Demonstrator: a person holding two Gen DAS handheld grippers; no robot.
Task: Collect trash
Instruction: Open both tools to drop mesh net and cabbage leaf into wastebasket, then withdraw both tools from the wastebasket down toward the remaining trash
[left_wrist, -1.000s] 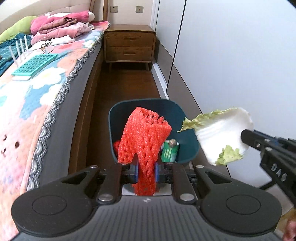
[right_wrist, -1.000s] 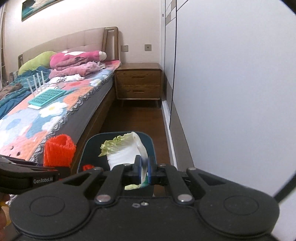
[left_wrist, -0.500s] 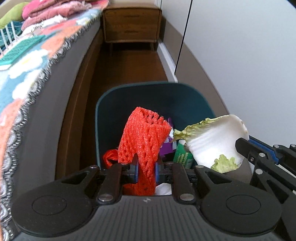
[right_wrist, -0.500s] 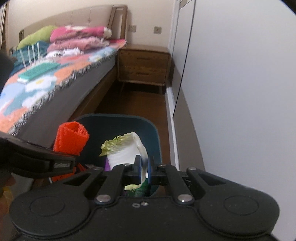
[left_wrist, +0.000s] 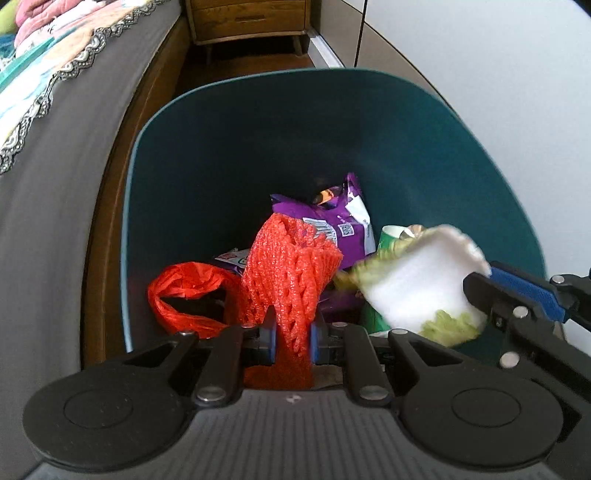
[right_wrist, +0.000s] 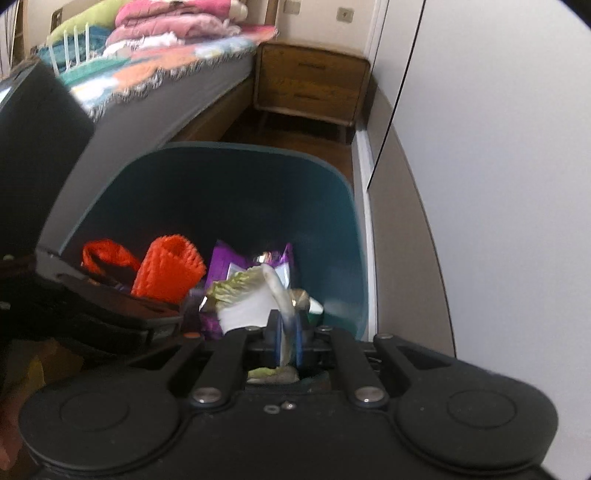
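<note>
Trash bin (left_wrist: 461, 155) sits on floor btwn bed edge (left_wrist: 55, 206) & wall. Left tongs (left_wrist: 291, 341) clamp red foam net (left_wrist: 291, 280); right tongs (right_wrist: 287, 338), just easing open, w/ cabbage leaf (right_wrist: 251, 295) still btwn them, both over bin. Risk: net's mesh may snag a pad on release; leaf could catch near rim & drop outside.

The bin (left_wrist: 424, 122) stands on the floor between the bed (left_wrist: 55, 177) on its left and the wall (right_wrist: 498, 147) on its right, with a nightstand (right_wrist: 314, 88) behind it.
</note>
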